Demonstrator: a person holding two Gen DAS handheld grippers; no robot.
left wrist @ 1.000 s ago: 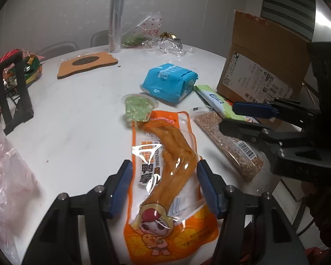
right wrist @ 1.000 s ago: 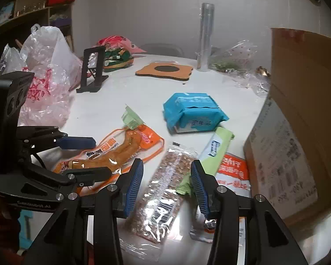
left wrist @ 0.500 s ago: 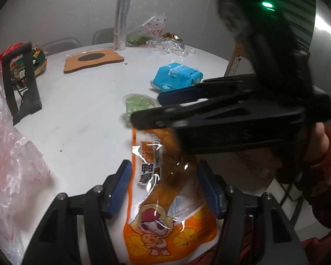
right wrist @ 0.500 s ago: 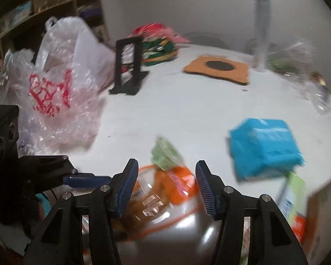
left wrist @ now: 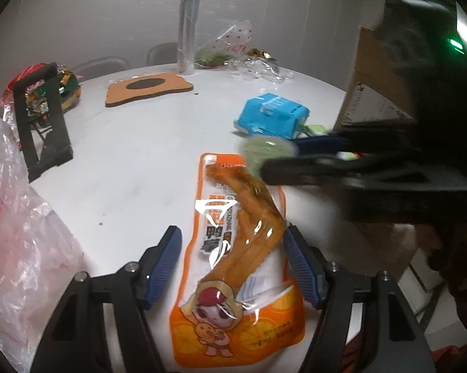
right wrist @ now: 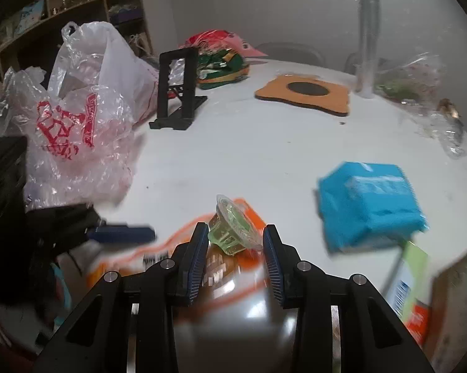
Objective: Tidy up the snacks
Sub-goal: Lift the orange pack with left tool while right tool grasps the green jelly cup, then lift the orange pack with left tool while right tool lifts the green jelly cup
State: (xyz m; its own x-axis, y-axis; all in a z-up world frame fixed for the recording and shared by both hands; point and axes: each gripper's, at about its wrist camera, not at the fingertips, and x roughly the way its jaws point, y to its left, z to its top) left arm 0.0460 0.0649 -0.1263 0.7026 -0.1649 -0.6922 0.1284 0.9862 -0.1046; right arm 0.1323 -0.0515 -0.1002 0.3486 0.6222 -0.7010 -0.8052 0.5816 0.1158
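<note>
- I see the white tabletop (right wrist: 264, 155) spread under everything, round-edged at the far side.
- A crumpled clear plastic bag with red print (right wrist: 77, 124) sits at the left edge of the tabletop, and a brown cardboard box (left wrist: 370, 93) stands at the right edge.
- The orange snack pouch (left wrist: 236, 264) lies flat on the tabletop, running lengthwise away from my left camera.
- My left hand-held gripper (left wrist: 231, 245) straddles that pouch about half open; its blue pads (left wrist: 165, 258) stand just beside the pouch's edges, and I cannot tell if the right one touches.
- A blue packet (right wrist: 370, 199) lies to the right of the pouch, near the box.
- A black stand (right wrist: 177, 90) is upright near the plastic bag, with a tan mat with a dark oval (right wrist: 305, 93) further back and a tall clear tube (right wrist: 368, 34) behind it.
- My right hand-held gripper (right wrist: 235, 242) has just been closing and is now narrow, with its pads pressed on either side of the green jelly cup.
- The green jelly cup (right wrist: 233, 230) sits tilted between those pads, over the far end of the orange pouch; in the left camera it is a green blur (left wrist: 264, 152) at the tip of the right hand-held gripper.
</note>
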